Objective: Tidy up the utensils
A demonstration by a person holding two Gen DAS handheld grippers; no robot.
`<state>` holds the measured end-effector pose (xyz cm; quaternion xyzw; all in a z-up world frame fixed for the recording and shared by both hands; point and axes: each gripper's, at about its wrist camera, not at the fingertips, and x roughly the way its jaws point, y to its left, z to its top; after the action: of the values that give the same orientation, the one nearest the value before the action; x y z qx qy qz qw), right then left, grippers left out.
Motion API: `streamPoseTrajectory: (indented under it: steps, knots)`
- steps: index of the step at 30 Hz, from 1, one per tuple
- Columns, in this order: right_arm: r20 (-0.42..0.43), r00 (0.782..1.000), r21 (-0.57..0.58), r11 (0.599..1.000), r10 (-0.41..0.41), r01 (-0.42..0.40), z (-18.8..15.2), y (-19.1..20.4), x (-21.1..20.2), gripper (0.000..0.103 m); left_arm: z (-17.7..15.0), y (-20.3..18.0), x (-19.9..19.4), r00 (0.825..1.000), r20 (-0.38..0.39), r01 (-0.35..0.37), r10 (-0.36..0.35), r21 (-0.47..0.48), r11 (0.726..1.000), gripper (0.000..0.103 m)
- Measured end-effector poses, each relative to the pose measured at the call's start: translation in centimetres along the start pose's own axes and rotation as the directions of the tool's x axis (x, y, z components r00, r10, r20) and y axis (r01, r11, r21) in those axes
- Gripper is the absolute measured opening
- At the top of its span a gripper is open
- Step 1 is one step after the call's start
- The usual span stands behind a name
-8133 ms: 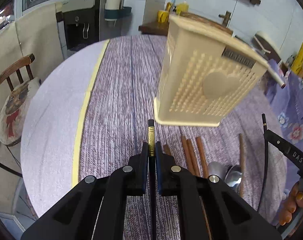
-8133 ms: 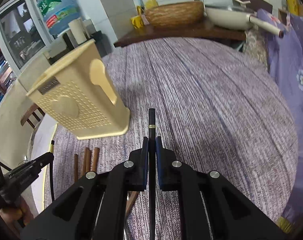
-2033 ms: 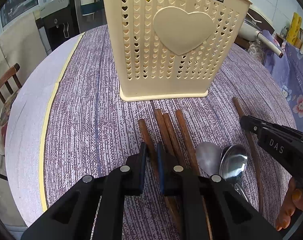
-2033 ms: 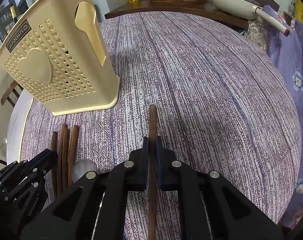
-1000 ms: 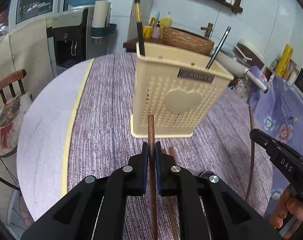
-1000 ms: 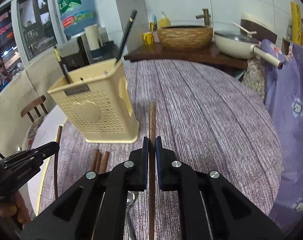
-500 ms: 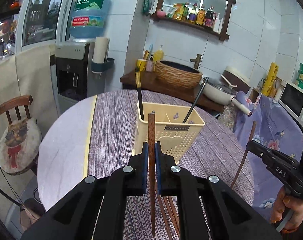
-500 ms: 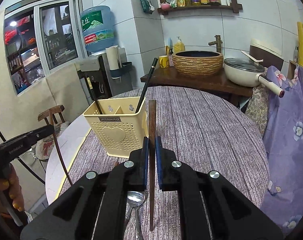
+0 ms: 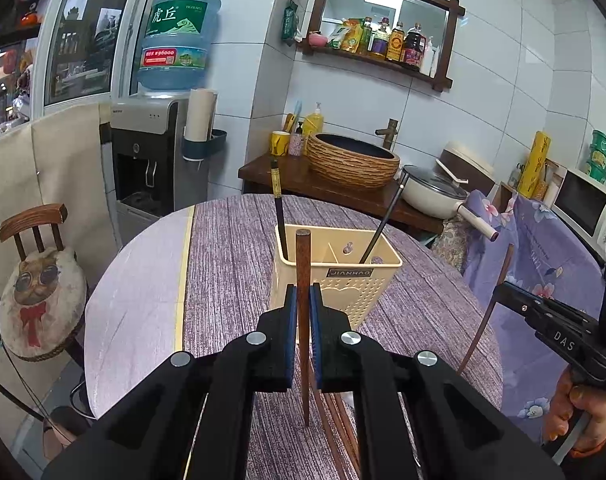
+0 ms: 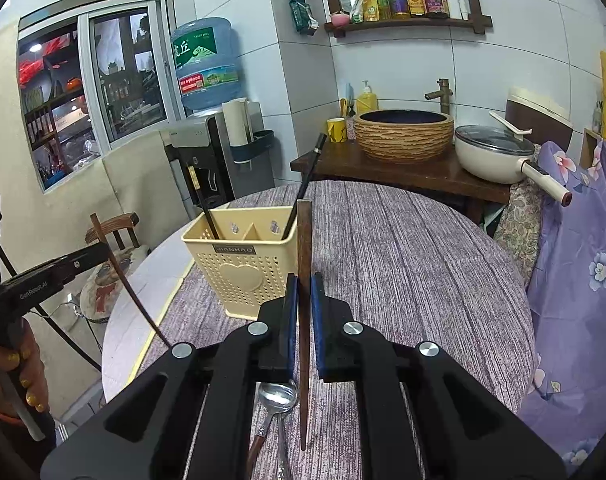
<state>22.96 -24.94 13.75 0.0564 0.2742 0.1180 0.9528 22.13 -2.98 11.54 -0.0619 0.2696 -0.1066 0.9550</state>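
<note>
A cream perforated utensil holder (image 9: pixel 359 284) (image 10: pixel 239 268) stands on the round table and holds two black chopsticks (image 9: pixel 279 208) (image 10: pixel 305 184). My left gripper (image 9: pixel 301 312) is shut on a brown wooden chopstick (image 9: pixel 303 264), held upright high above the table, in front of the holder. My right gripper (image 10: pixel 303 300) is shut on another brown chopstick (image 10: pixel 304 248), also upright and raised, to the right of the holder. Each gripper shows in the other's view (image 9: pixel 515 294) (image 10: pixel 93 254). More brown chopsticks (image 9: pixel 335 412) and spoons (image 10: pixel 279 400) lie on the cloth below.
The table wears a purple striped cloth (image 10: pixel 403 248). A wooden chair with a cat cushion (image 9: pixel 39 280) stands at the left. A water dispenser (image 9: pixel 155 152), a sideboard with basket basin (image 9: pixel 351 160) and a pan (image 10: pixel 495 152) are behind. Purple floral fabric (image 10: pixel 583 280) hangs at the right.
Both grippers have risen higher with their brown chopsticks, which now stand upright. The holder looks smaller and farther below.
</note>
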Motion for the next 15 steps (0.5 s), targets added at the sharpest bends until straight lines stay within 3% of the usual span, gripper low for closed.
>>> streamPoseTrajectory:
  steps: [9,15]
  knots:
    - [0.08,0.994,0.029,0.997,0.073,-0.076,5.0,1.1,-2.1,0.008,4.2,-0.3,-2.1,0.997,0.045,0.057,-0.057,-0.004,0.998,0.007]
    - [0.215,0.975,0.056,0.996,0.061,-0.074,11.3,2.7,-3.5,0.008,10.3,-1.5,-4.2,0.987,0.158,0.034,-0.033,-0.004,0.999,0.002]
